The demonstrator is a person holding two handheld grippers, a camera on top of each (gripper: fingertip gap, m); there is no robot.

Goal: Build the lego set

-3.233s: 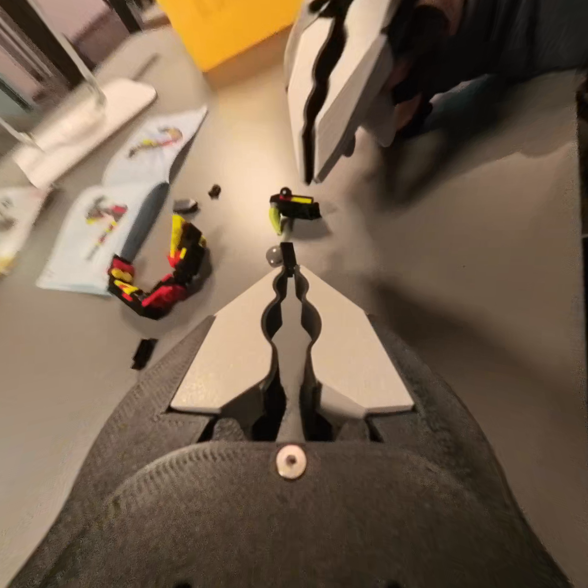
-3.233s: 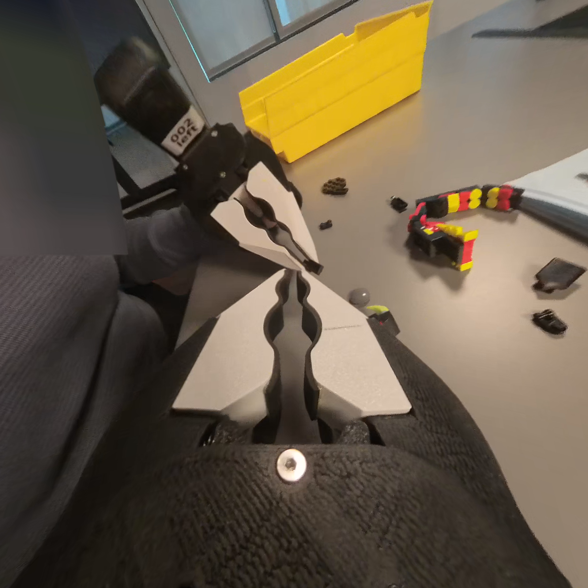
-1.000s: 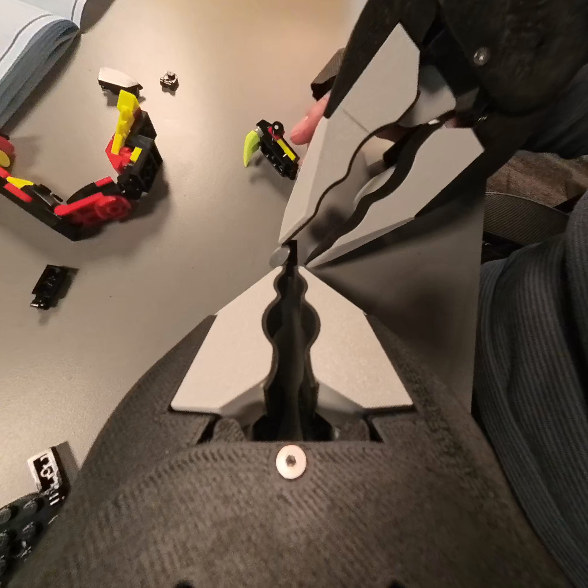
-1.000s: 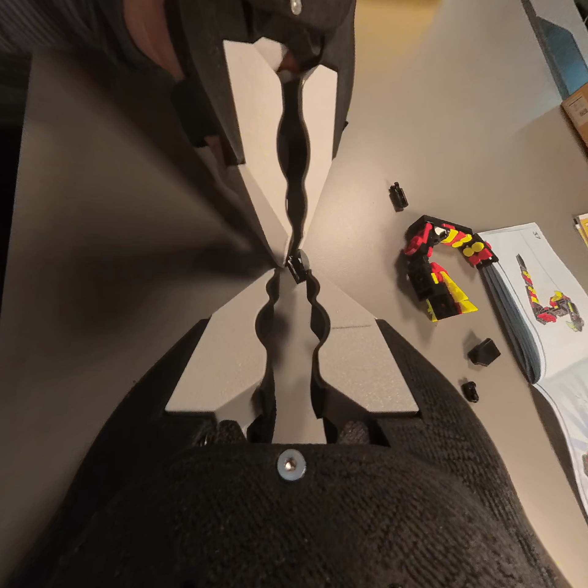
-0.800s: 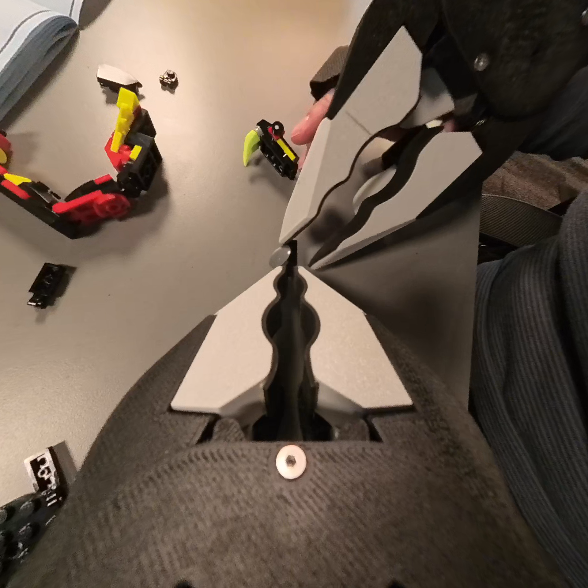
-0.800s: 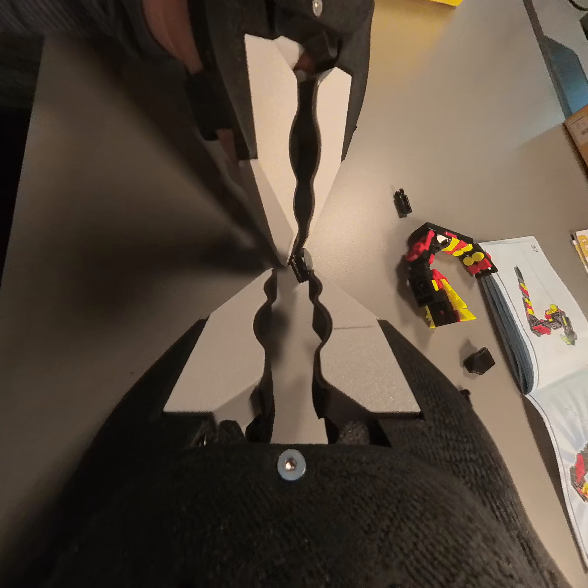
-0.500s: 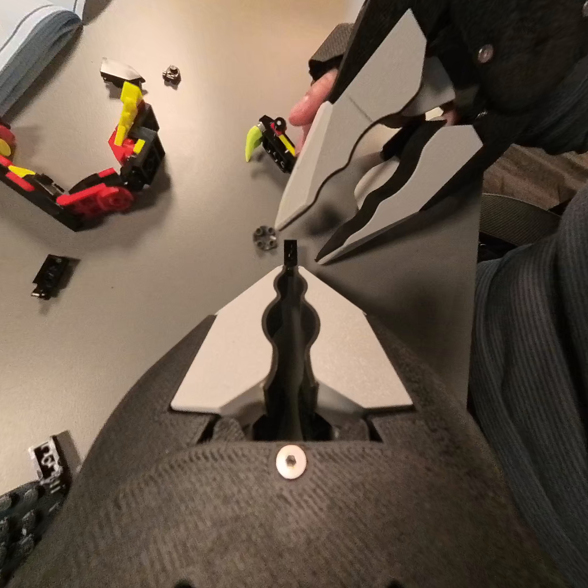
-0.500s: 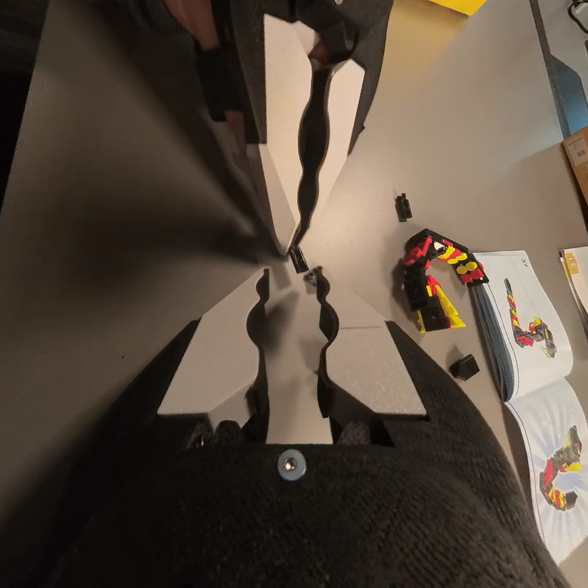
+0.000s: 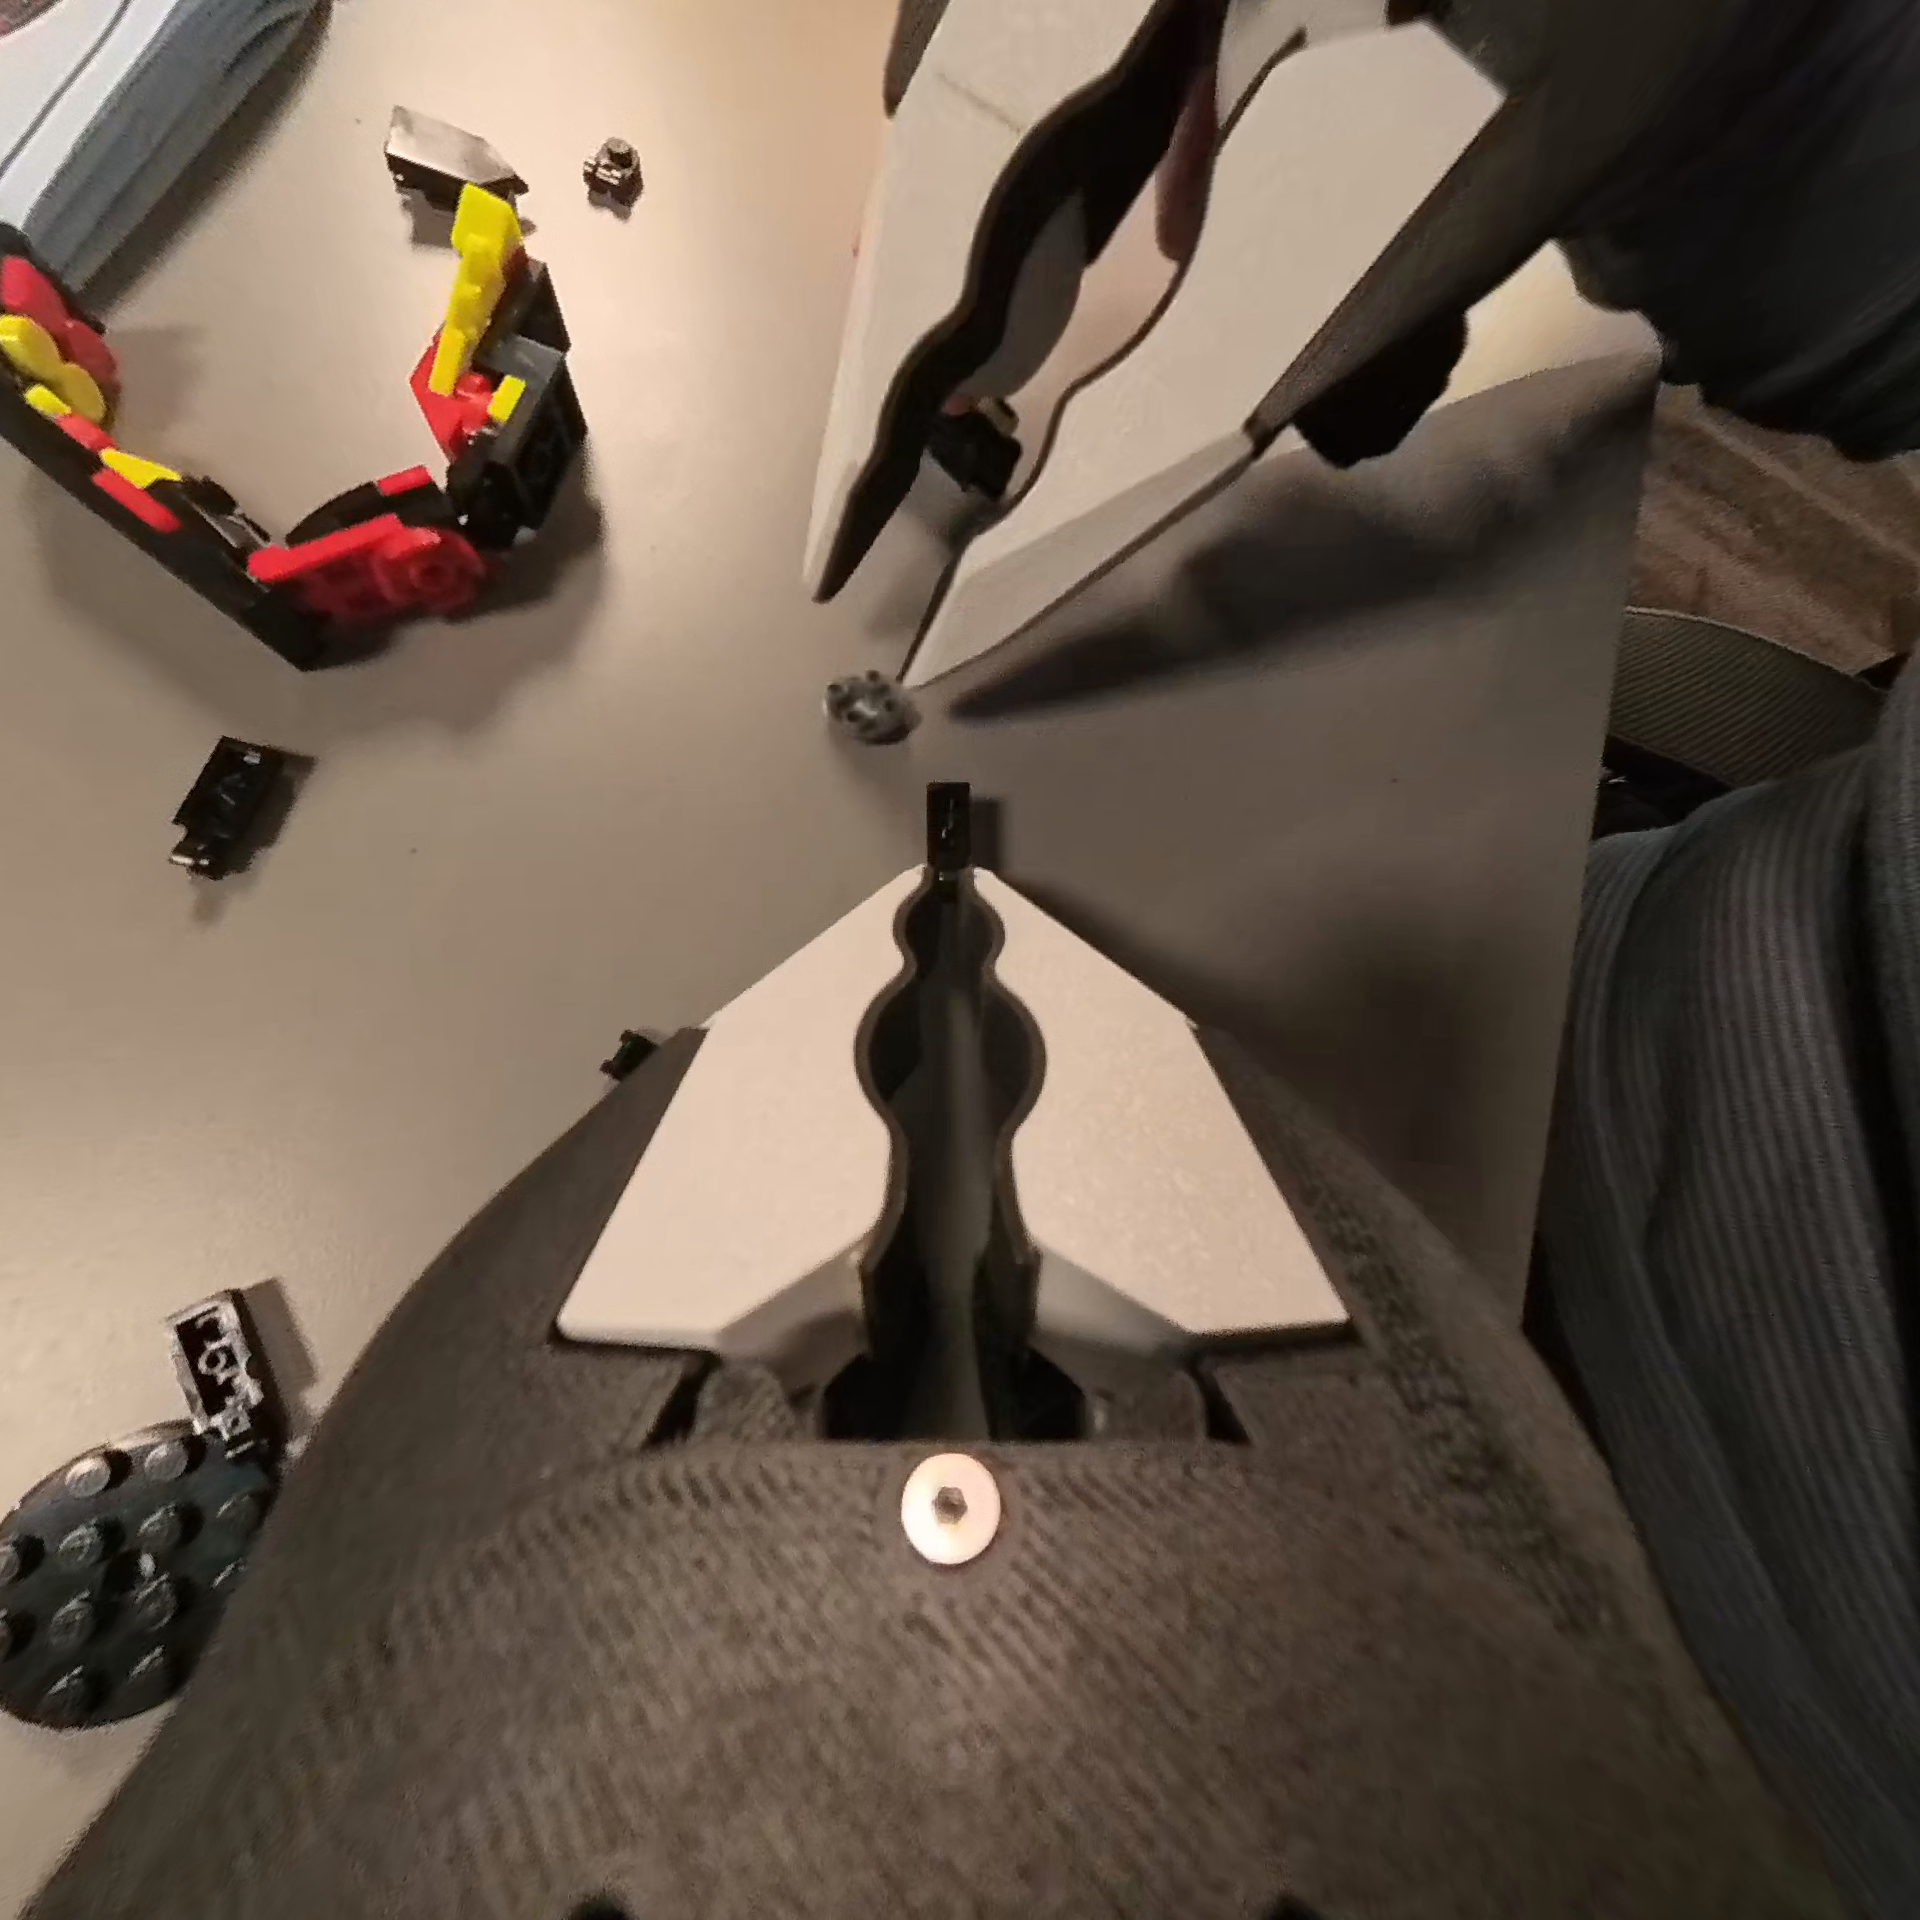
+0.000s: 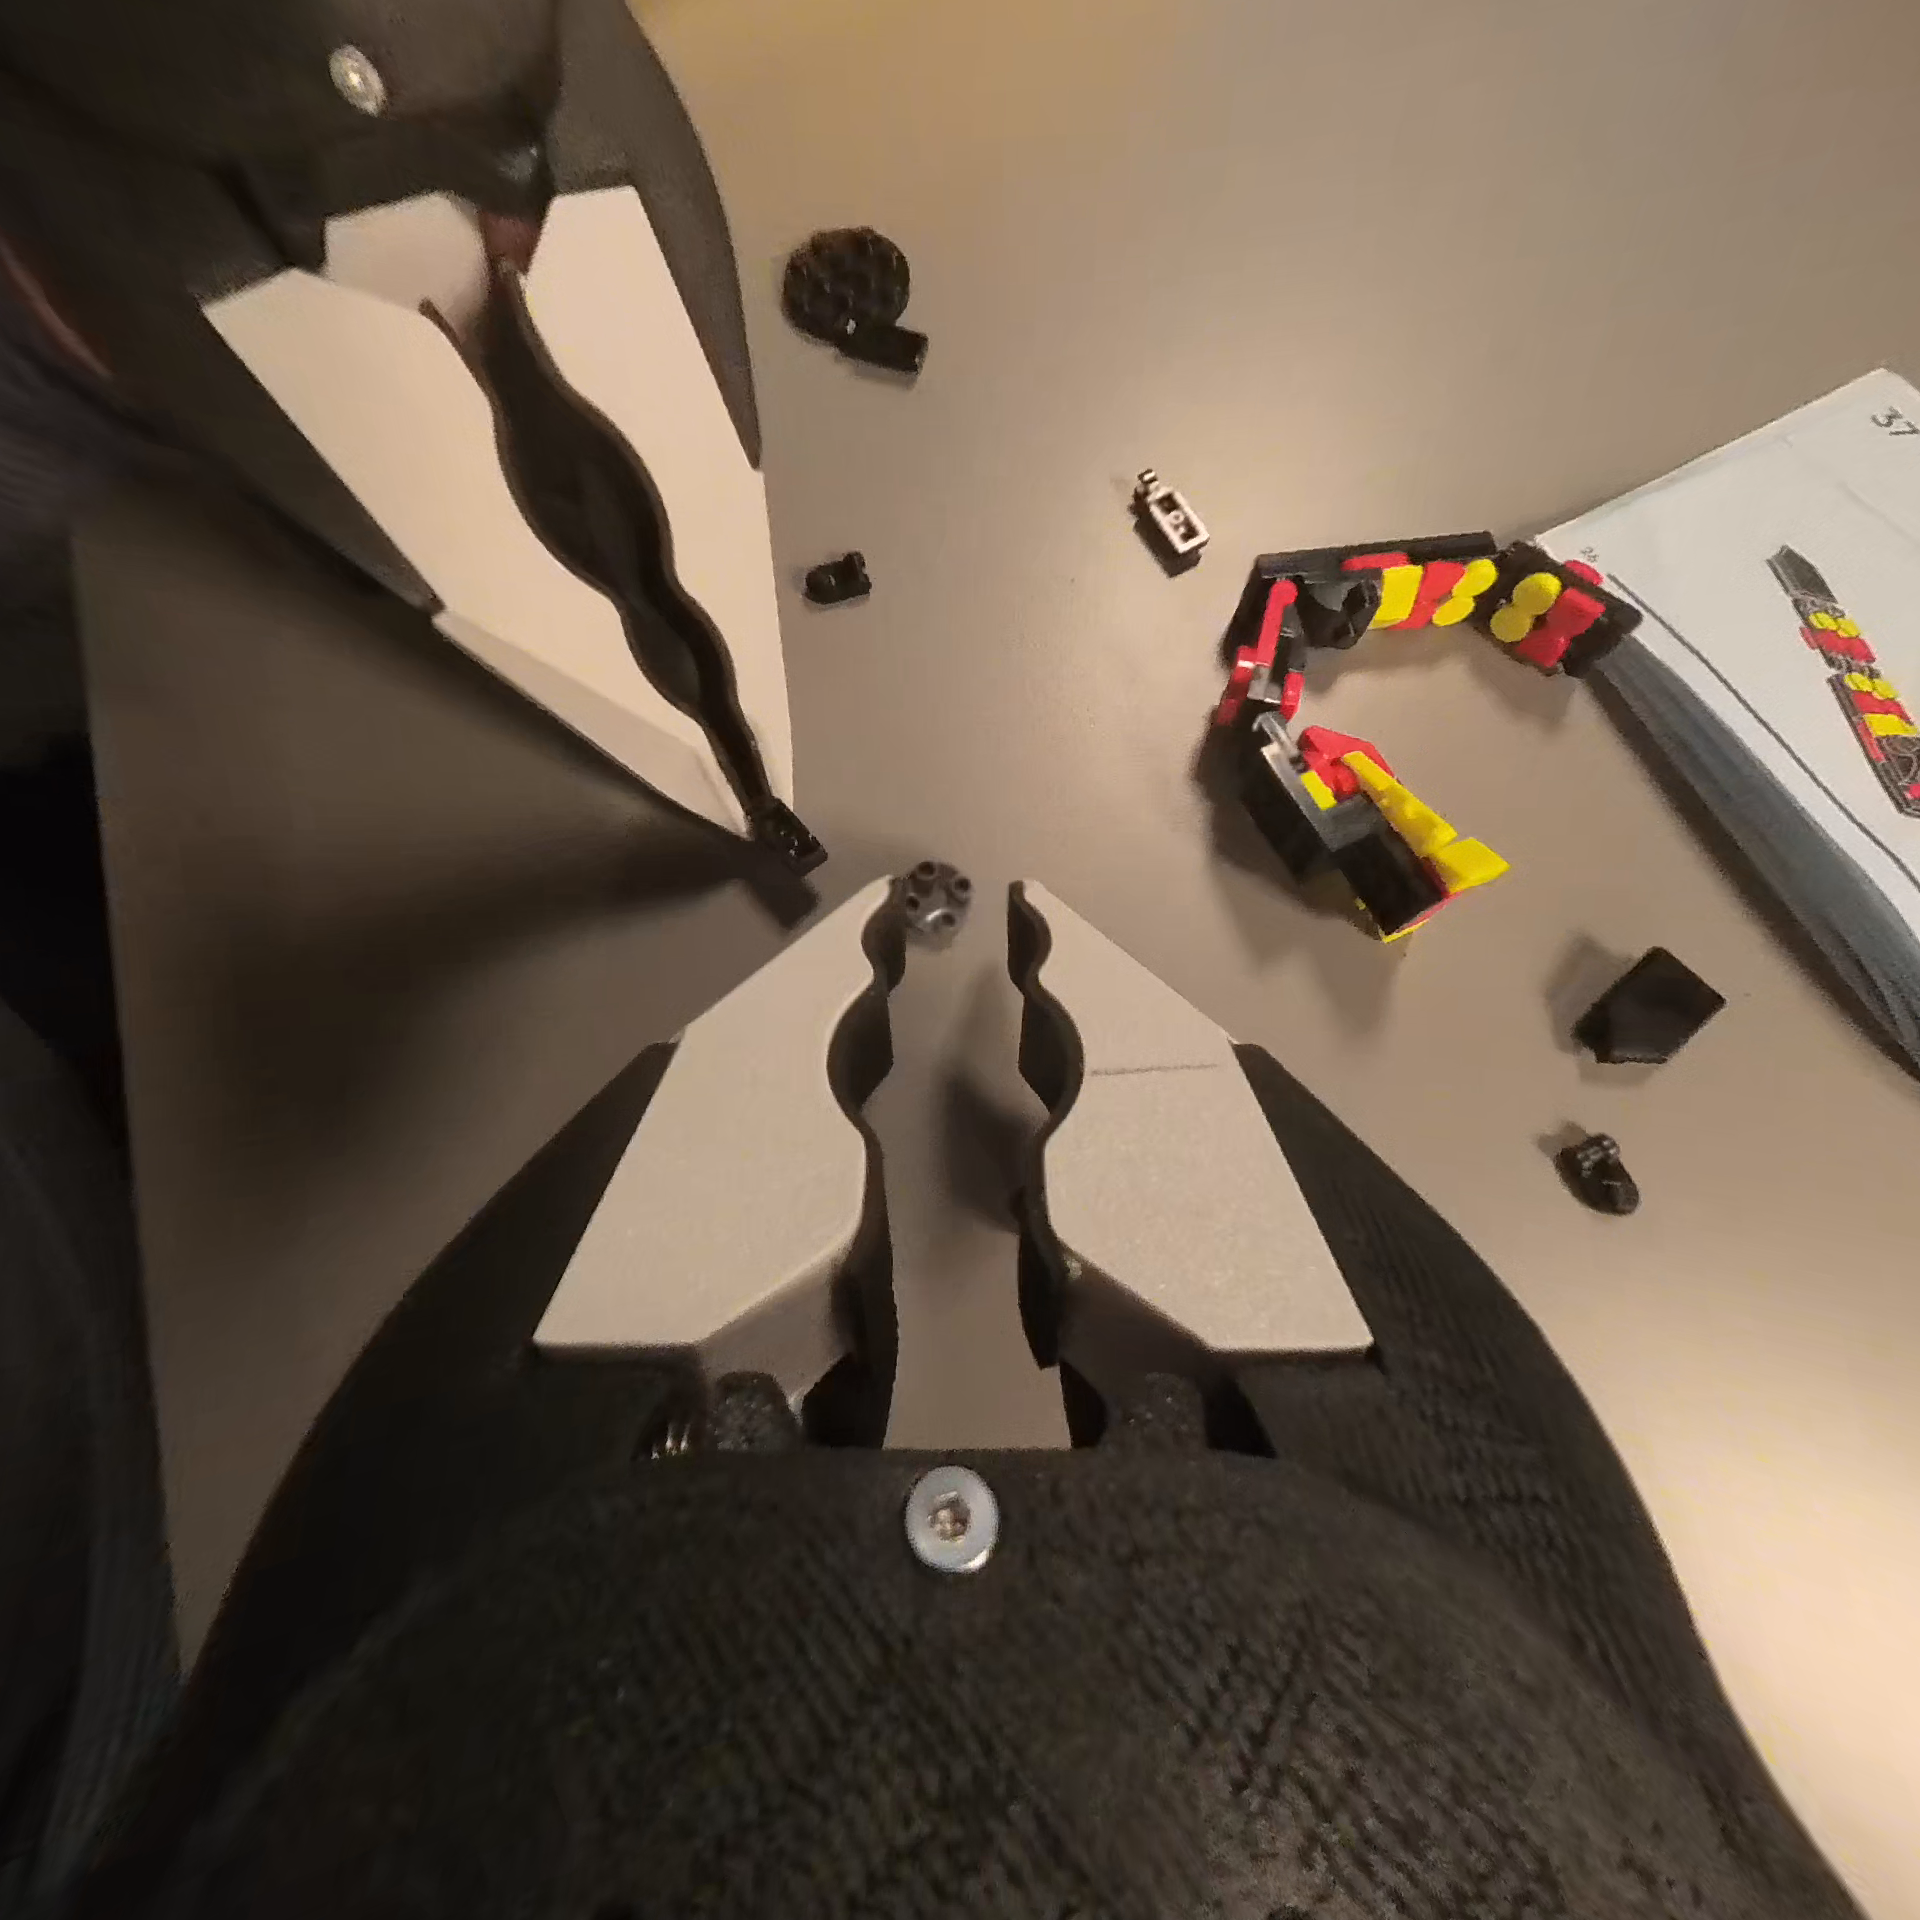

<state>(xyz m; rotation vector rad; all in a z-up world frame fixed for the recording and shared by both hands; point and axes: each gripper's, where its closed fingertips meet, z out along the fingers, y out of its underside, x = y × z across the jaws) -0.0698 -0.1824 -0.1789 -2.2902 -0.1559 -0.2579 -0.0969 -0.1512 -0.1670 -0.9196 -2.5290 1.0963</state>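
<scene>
Left wrist view: a small black lego piece (image 9: 950,823) is pinched at the very tips of the left gripper (image 9: 950,868), whose jaws are closed on it, above the grey table (image 9: 520,883). Just beyond it, a small round grey stud piece (image 9: 869,709) is seen lying on the table, apart from the black piece. The right gripper (image 9: 883,613) is seen farther off with its jaws spread, empty, its tips close to the round piece. In the right wrist view, the round grey piece (image 10: 935,900) is seen lying between the parted tips of the right gripper (image 10: 951,896), nearer the left finger; contact cannot be told. The black piece (image 10: 788,837) is seen held by the left gripper (image 10: 774,821), just beside. A red, yellow and black lego assembly (image 10: 1382,717) lies well apart to the right, touching an open instruction booklet (image 10: 1787,665). Loose black parts are scattered around, among them a round black plate (image 10: 844,283).
</scene>
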